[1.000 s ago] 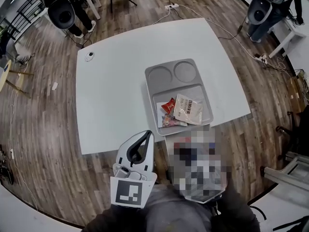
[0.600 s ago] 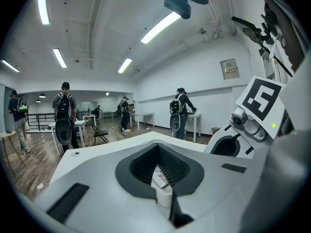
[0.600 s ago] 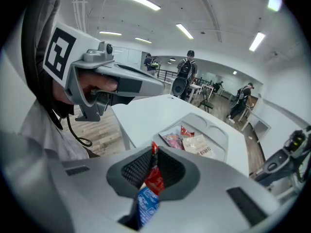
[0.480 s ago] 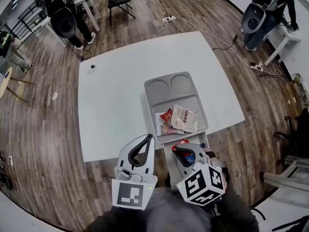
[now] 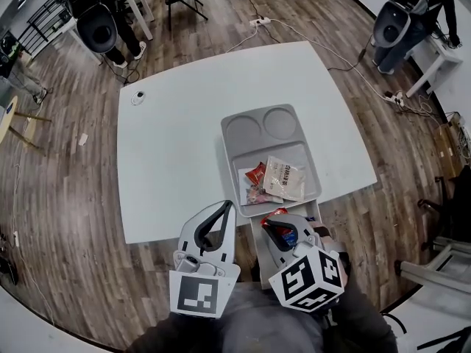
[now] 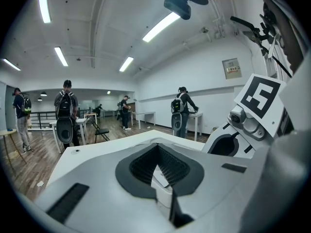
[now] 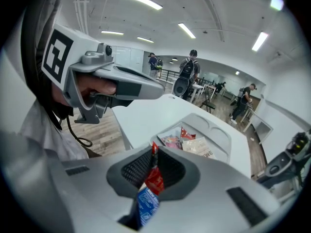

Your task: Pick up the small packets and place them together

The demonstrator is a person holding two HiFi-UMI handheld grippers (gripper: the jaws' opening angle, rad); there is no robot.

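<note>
The right gripper [image 5: 277, 223] has its ribbed dark pads drawn narrow on a crinkly foil red-and-blue packet [image 7: 154, 181], which stands on edge between them with the red end toward the tips and the blue end back toward the body. The left gripper [image 5: 218, 215], just beside it on its left, has its smooth grey tips together with nothing between them. Directly ahead of the right jaws lies a matte grey moulded tray [image 5: 230, 153] with rounded corners. Its large rectangular compartment, the part nearest the jaws, holds three flat packets: a small red packet [image 5: 255, 173], a pink patterned packet [image 5: 259, 195] closest to the tips, and a larger pale packet [image 5: 284, 179] to their right, all touching or overlapping. Two round wells [image 5: 263, 125] sit beyond them. The tray's near rim lies along the near edge of the smooth white table [image 5: 173, 153], and both grippers hang short of that edge over the plank floor [image 5: 66, 219]. Ahead of the left gripper the tabletop runs broad and bare to the far edge.
</note>
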